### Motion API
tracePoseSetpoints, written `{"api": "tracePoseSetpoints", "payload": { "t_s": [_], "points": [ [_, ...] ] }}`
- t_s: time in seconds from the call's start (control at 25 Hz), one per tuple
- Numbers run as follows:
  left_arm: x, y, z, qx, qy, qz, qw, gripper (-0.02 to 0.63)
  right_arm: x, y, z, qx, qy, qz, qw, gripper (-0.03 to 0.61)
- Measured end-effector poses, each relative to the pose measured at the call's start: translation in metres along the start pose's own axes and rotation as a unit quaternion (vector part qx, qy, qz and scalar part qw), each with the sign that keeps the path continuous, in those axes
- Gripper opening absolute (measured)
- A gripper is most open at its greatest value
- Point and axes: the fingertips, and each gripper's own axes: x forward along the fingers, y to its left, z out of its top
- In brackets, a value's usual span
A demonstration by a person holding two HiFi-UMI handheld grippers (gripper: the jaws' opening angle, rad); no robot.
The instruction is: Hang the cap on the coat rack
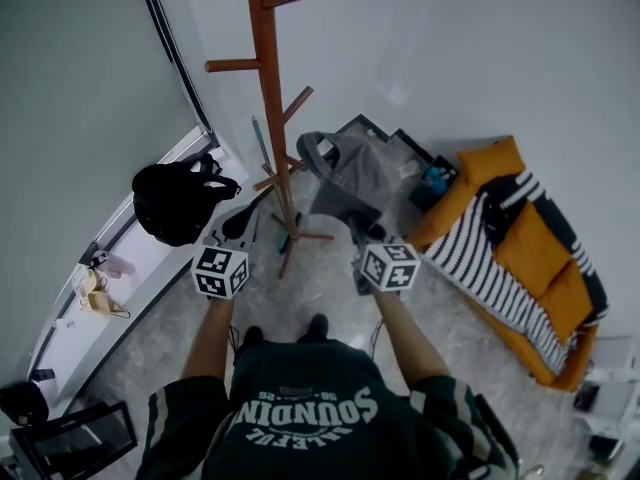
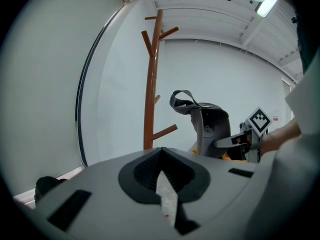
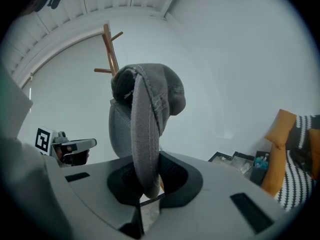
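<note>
The cap (image 1: 345,178) is grey cloth with rows of stitching along its curved brim and a looped strap at the back of the crown. It is off the floor, to the right of the coat rack (image 1: 268,88) and apart from it. The right hand-held gripper (image 1: 356,232) is clamped on the brim. In the right gripper view the brim rises edge-on from between the jaws of the gripper (image 3: 147,184), and the crown of the cap (image 3: 145,114) bulges beyond it. In the left gripper view the cap (image 2: 212,126) sits clear of the pole of the coat rack (image 2: 151,84), with its strap loop turned toward the pole. There it is higher than a low peg that slants up to the right.

The left hand-held gripper (image 1: 228,236) is near the rack's foot on the left side. In its own view the jaws of this gripper (image 2: 162,184) are together with nothing between them.

The coat rack is a brown wooden pole with short pegs angled out at several heights, and it stands on the floor (image 1: 300,298) close to the far wall (image 1: 450,48). A black backpack (image 1: 175,200) lies on a ledge (image 1: 70,308) at the left. An orange sofa (image 1: 520,258) with a striped blanket (image 1: 470,248) runs along the right. Open floor lies between the ledge and the sofa, around the rack's base.
</note>
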Motion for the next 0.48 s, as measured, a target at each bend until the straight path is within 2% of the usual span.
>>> {"api": "tracePoseSetpoints", "payload": {
  "t_s": [0.16,0.48],
  "points": [
    [0.0,0.0,-0.003,-0.001,0.002,0.006,1.0,0.0,0.01,-0.005,0.019,-0.004,-0.008,0.008,1.0,0.02],
    [-0.003,0.008,-0.004,-0.005,0.001,0.018,0.9998,-0.001,0.027,-0.021,0.074,-0.021,-0.036,-0.004,0.999,0.021]
  ]
}}
